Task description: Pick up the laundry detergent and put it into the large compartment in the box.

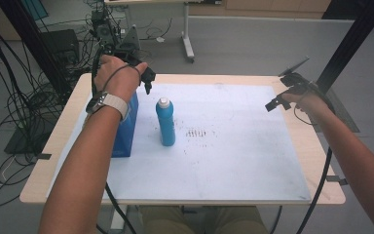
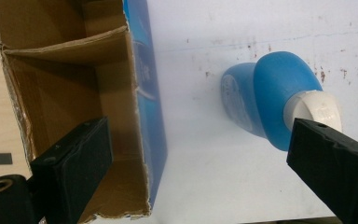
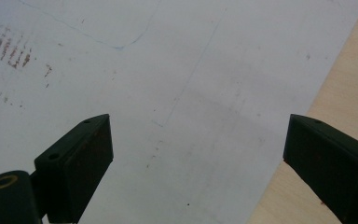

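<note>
A wooden table [image 1: 73,105] is seen from above, most of its top covered by a white sheet [image 1: 233,146] marked with small dark specks near its middle. A blue bottle [image 1: 165,122] with a white cap [image 1: 163,102] is stood upright on the sheet, toward ten o'clock from the sheet's centre. Just beside it, at its nine o'clock, an open blue carton [image 1: 126,129] is placed, partly hidden under the person's left forearm. The left gripper [image 1: 147,83] is held in the air above the far side of the sheet, at about eleven o'clock from the bottle, close to its cap but apart from it. In the left gripper view its jaws are seen spread wide, with nothing between them: the brown cardboard inside of the carton [image 2: 70,93] lies behind one jaw, and the bottle [image 2: 270,93] with its cap [image 2: 314,109] is partly covered by the other. The right gripper [image 1: 275,103] is held at three o'clock, over the right edge of the sheet, well apart from the bottle. In the right gripper view its jaws are likewise seen wide apart and empty, with the sheet [image 3: 168,84] below them and the bare table edge [image 3: 335,93] at the view's right side.
</note>
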Demonstrator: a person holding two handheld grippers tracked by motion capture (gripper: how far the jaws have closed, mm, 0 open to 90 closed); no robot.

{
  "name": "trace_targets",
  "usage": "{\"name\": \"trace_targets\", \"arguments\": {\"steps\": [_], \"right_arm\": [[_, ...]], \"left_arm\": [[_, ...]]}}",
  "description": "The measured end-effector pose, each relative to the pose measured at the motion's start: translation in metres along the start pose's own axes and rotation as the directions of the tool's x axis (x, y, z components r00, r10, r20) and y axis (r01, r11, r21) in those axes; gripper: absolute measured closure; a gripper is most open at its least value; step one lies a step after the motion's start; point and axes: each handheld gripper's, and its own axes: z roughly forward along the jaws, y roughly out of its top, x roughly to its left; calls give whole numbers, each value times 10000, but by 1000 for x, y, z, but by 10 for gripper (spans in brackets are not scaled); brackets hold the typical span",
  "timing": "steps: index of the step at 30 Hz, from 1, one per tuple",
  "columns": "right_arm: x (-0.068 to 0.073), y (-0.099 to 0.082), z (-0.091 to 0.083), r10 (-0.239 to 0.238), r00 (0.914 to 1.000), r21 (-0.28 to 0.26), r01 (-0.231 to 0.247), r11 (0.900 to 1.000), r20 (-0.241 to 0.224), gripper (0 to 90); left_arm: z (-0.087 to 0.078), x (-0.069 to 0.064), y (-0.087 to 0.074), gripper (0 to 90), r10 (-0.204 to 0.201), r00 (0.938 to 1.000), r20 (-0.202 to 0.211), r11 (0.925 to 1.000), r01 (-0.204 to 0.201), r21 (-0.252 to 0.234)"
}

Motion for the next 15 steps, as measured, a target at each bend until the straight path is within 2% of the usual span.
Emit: {"name": "trace_targets", "arguments": {"steps": [15], "right_arm": [[-2, -2, 1, 35, 10000, -2, -35, 10000, -40, 81]], "left_arm": [[-4, -9, 1, 68, -16, 10000, -2, 9999, 16, -126]]}}
